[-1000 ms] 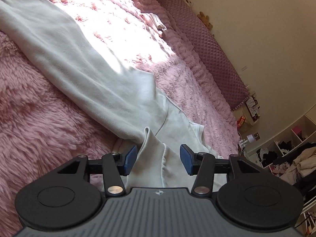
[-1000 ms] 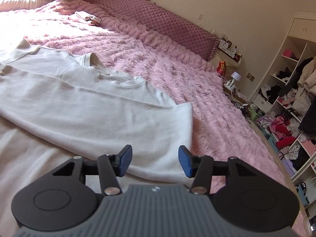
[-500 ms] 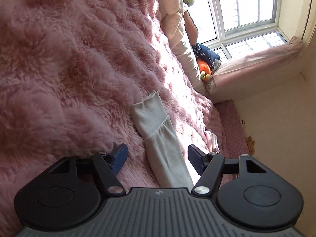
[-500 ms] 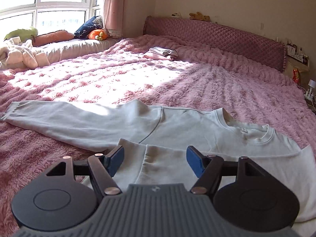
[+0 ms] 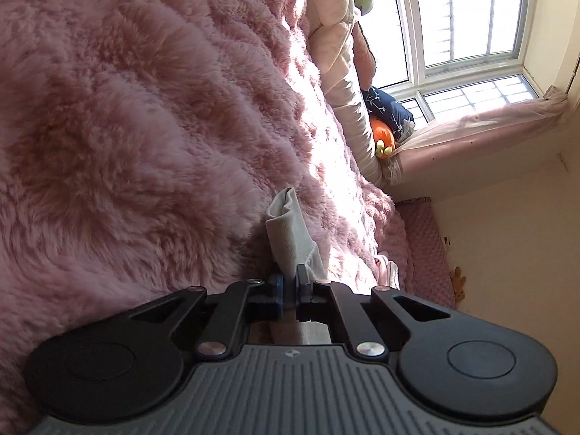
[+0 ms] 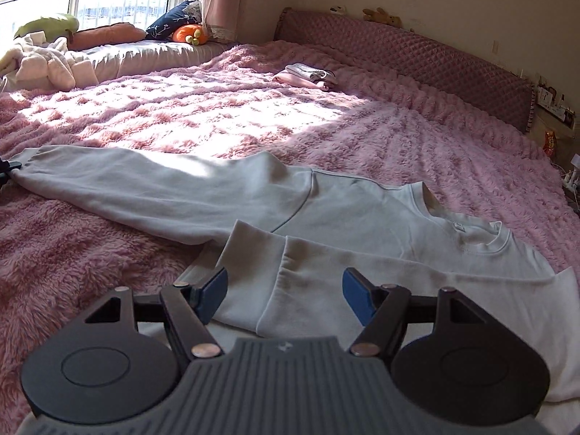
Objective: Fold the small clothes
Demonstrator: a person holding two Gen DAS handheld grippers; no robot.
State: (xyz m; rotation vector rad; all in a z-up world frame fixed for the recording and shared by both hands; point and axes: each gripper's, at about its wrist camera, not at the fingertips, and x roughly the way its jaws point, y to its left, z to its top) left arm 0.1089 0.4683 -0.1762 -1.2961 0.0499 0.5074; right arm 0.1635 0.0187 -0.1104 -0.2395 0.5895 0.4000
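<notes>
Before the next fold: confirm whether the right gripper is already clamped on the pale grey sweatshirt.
No, the right gripper stands open above the pale grey sweatshirt's folded sleeve cuff.

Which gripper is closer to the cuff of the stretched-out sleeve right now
Left. The left gripper has just closed on the outstretched sleeve's cuff. The right gripper is open over the other sleeve's cuff, folded across the sweatshirt, far from the outstretched one.

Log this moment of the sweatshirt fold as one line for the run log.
step: sleeve fold | left gripper: just closed on sleeve cuff | right gripper: open above folded sleeve | sweatshirt: flat on blanket
</notes>
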